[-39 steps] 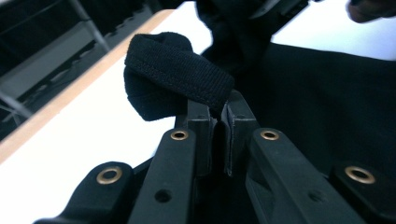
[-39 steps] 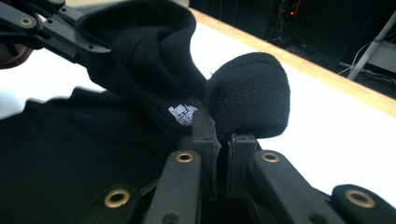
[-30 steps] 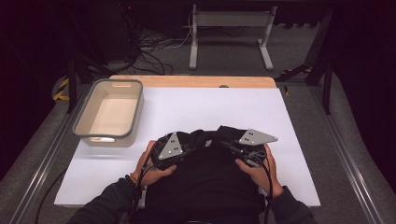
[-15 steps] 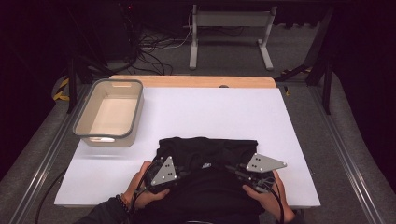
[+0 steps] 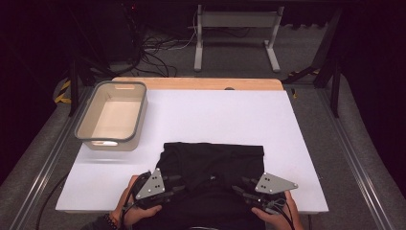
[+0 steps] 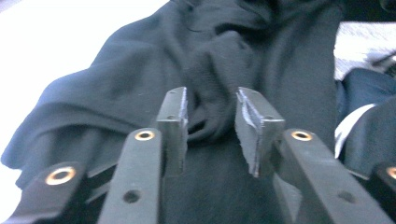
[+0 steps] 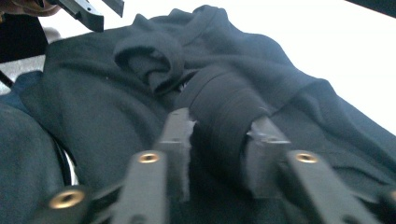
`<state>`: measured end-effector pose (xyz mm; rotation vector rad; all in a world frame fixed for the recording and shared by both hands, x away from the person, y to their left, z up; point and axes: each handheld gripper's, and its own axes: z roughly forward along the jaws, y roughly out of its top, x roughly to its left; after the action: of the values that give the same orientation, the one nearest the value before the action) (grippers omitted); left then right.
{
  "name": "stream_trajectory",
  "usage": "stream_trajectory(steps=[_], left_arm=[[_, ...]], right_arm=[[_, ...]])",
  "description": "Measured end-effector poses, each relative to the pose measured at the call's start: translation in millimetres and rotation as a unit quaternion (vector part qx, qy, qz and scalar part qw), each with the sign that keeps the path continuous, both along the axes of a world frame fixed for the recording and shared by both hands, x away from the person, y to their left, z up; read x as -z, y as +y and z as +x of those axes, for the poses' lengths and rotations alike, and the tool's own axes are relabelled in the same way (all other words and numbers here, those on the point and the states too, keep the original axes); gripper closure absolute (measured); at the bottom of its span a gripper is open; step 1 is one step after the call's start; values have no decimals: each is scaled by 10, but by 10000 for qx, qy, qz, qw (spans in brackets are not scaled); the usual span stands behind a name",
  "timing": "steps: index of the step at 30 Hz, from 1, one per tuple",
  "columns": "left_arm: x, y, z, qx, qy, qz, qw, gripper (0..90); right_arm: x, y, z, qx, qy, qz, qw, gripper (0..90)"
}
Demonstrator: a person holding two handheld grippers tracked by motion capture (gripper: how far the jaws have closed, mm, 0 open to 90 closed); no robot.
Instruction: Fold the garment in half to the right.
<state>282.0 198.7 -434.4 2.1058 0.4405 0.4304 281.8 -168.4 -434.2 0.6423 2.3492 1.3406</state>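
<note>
A black garment point(image 5: 213, 160) lies spread on the white table point(image 5: 215, 115) near its front edge, with a straight far edge. My left gripper point(image 5: 179, 184) rests on its near left part. In the left gripper view the left gripper point(image 6: 212, 100) has just been opening, and a loose fold of the cloth point(image 6: 210, 70) sits in the gap, clear of the pads point(image 6: 175, 112). My right gripper point(image 5: 239, 188) rests on the near right part. In the right gripper view the right gripper point(image 7: 222, 119) has also just been opening, with a thick rolled band of cloth point(image 7: 219, 102) lying between its jaws.
An empty beige tub with a grey rim point(image 5: 139, 112) stands at the table's left, beyond the garment. White tabletop stretches behind and to the right of the garment. Metal rails point(image 5: 364, 191) run along both sides of the table, and cables point(image 5: 153, 52) lie on the floor beyond it.
Both hands have drawn back toward the table's front edge, pulling the garment's near part with them. The cloth, bunched at the hands before, now lies flat with a straight far edge.
</note>
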Motion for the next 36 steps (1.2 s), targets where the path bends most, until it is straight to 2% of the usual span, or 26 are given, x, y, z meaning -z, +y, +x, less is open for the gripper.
stream_trajectory(steps=[2,3,4,6,7,9,11,14,15,16,17,18,21,23,24,26,27,29,31,33,35,36], left_arm=[[-36,53,20,-157,-31,-122,9998,590],[-48,68,48,-270,-27,-108,9996,572],[-51,76,72,-317,-15,-101,9994,544],[-56,83,115,-414,-79,-80,9991,505],[-59,92,165,-436,-42,-154,9989,470],[-66,82,252,-540,-10,-164,9984,402],[-65,57,330,-571,20,-73,9983,359],[-71,-13,463,-618,-14,12,9981,358],[-78,-48,545,-620,-27,61,9981,359],[-80,-60,587,-644,-50,90,9979,362],[-79,-70,670,-710,-27,169,9973,362],[-76,-70,724,-739,32,176,9971,360],[-37,-60,918,-949,162,190,9952,327],[6,-77,999,-969,258,235,9947,311],[28,-93,1024,-969,315,247,9945,308],[56,-122,1053,-898,416,273,9947,322],[70,-148,1057,-879,387,331,9948,341],[81,-182,1062,-891,376,393,9945,344],[72,-189,1094,-997,259,421,9938,351],[50,-175,1143,-1114,215,362,9929,351],[40,-171,1205,-1222,220,342,9917,346],[44,-174,1241,-1325,169,369,9903,342]], right_arm=[[-80,-11,-31,109,-249,31,9996,501],[-125,-24,-39,136,-322,119,9993,481],[-172,-45,-41,134,-373,210,9990,459],[-217,-72,-16,209,-419,203,9987,411],[-232,-91,12,296,-418,219,9984,409],[-242,-142,119,524,-358,302,9975,408],[-252,-163,239,666,-311,302,9968,405],[-255,-161,450,801,-295,266,9960,455],[-248,-154,506,810,-269,228,9961,480],[-223,-130,616,797,-231,40,9965,502],[-207,-119,667,846,-199,-17,9962,500],[-179,-100,750,869,-95,-95,9961,493],[-108,-80,902,954,20,-281,9950,459],[-61,-97,991,971,140,-352,9946,448],[-32,-107,1041,1080,176,-407,9932,442],[14,-128,1095,1161,262,-482,9917,444],[25,-134,1105,1184,297,-488,9913,444],[34,-170,1115,1257,347,-399,9907,447],[1,-212,1114,1370,299,-302,9897,446],[-31,-263,1124,1544,257,-122,9876,444],[-15,-285,1170,1665,246,-226,9855,434],[15,-295,1212,1735,218,-406,9838,427]])
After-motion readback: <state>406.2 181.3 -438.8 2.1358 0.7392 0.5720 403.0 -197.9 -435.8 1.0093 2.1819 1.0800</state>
